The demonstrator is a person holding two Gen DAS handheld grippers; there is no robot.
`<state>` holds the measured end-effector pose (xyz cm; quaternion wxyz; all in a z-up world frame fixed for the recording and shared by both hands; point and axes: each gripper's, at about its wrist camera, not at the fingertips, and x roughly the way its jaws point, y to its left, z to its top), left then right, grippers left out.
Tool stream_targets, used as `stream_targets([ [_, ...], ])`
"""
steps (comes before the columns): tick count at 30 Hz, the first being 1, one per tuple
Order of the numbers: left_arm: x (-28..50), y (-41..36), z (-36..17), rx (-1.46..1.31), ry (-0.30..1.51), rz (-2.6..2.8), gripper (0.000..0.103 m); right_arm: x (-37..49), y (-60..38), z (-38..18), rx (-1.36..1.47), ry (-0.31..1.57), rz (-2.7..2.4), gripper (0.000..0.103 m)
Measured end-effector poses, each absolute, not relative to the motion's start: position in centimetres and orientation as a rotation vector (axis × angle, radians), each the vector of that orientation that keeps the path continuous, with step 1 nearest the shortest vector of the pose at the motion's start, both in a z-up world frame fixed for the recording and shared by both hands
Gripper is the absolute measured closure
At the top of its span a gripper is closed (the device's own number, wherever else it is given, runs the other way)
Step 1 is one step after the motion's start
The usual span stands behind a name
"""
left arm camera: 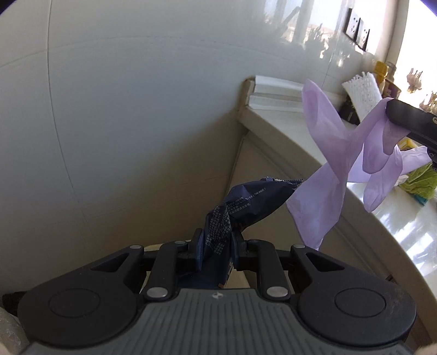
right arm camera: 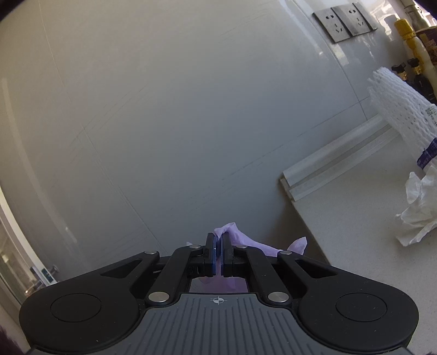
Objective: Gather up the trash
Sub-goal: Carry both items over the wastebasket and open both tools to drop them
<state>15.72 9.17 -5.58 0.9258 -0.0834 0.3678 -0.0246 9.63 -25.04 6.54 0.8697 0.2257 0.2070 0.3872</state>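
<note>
Left gripper: your left gripper [left arm camera: 217, 245] sits at the bottom centre of the left wrist view, its jaws drawn narrow and clamped on a dark blue wrapper [left arm camera: 245, 207].
Wrapper: crumpled, printed with small white text; it sticks up from the jaws toward the centre of the frame, with its far end just beside the hanging glove.
Right gripper: in the right wrist view your right gripper [right arm camera: 218, 252] is at the bottom centre, jaws pressed together on a thin fold of the purple glove [right arm camera: 235, 237]. In the left wrist view its black fingertip enters from the right edge.
Glove: in the left wrist view the glove [left arm camera: 327, 163] hangs from that fingertip, cuff and fingers drooping down in front of the counter edge at the right of the frame.
Counter: the pale counter [right arm camera: 355, 218] fills the lower right of the right wrist view; a crumpled white tissue [right arm camera: 418, 213] lies at the right edge, with white foam netting [right arm camera: 396, 117] above it.
Wall: grey tile wall [right arm camera: 164, 123] fills most of both views, with two sockets [right arm camera: 344, 23] at the upper right.
Bottles: several stand at the upper right corner, partly cut off.
</note>
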Motion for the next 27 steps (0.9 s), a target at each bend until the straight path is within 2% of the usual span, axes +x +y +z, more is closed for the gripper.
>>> stream_targets([
  [15,18.6,9.0,-16.4,-0.233,0.963,0.082,0.085,11.5,-16.9,-5.4,0.277,0.701,0.718,0.101],
  [27,22.7,8.8,-19.4,-0.228,1.059,0.141,0.085,13.2,-14.8,-12.3,0.212,0.877,0.639,0.101],
])
